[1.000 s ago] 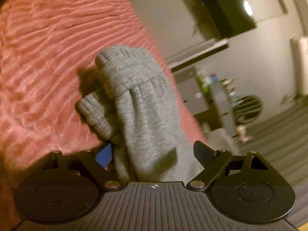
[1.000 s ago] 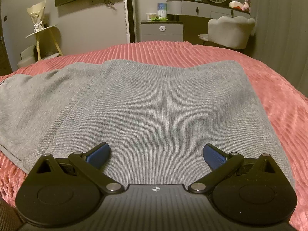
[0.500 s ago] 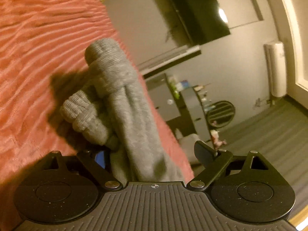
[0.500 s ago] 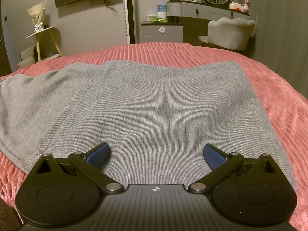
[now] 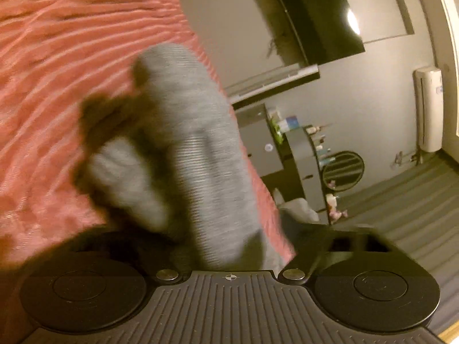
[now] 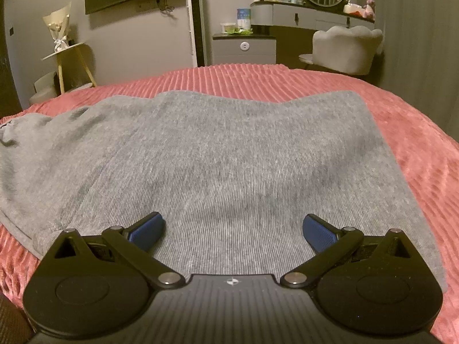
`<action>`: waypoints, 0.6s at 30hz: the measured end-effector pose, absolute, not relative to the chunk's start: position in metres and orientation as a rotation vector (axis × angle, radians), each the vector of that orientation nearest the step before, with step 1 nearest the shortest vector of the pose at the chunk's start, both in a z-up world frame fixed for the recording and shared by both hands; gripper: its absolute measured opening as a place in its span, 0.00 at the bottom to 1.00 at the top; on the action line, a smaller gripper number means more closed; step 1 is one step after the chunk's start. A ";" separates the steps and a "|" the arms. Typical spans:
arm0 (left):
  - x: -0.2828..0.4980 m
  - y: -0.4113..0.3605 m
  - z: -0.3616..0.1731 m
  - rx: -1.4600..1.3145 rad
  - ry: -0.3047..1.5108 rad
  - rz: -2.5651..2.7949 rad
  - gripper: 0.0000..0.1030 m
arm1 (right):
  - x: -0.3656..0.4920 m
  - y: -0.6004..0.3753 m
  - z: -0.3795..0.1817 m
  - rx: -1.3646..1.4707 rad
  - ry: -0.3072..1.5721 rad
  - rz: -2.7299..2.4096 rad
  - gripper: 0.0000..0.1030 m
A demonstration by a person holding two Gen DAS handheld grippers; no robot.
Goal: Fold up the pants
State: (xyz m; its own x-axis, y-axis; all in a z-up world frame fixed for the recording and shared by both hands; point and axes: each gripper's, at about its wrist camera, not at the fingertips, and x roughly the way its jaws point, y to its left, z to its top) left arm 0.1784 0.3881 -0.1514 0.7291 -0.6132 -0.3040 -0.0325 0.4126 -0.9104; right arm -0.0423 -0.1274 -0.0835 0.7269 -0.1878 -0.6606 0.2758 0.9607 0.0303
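Beyond gray pants (image 6: 229,157) on red bedspread (image 6: 416,143), dresser (image 6: 243,46), chair (image 6: 344,48); right tool (image 6: 233,229) released, left tool (image 5: 229,238) closing around cuffs.

The pants (image 6: 229,154) lie flat on the bedspread (image 6: 416,143), with the chair (image 6: 345,48) behind.
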 end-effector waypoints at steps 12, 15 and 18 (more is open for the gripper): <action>0.184 0.381 -0.154 -1.075 0.739 -0.313 0.24 | -0.044 -0.131 -0.084 0.156 0.697 -0.248 1.00; 0.176 0.381 -0.142 -1.072 0.711 -0.303 0.20 | -0.042 -0.134 -0.079 0.166 0.731 -0.234 1.00; 0.168 0.381 -0.127 -1.059 0.684 -0.316 0.20 | -0.043 -0.141 -0.071 0.213 0.729 -0.228 1.00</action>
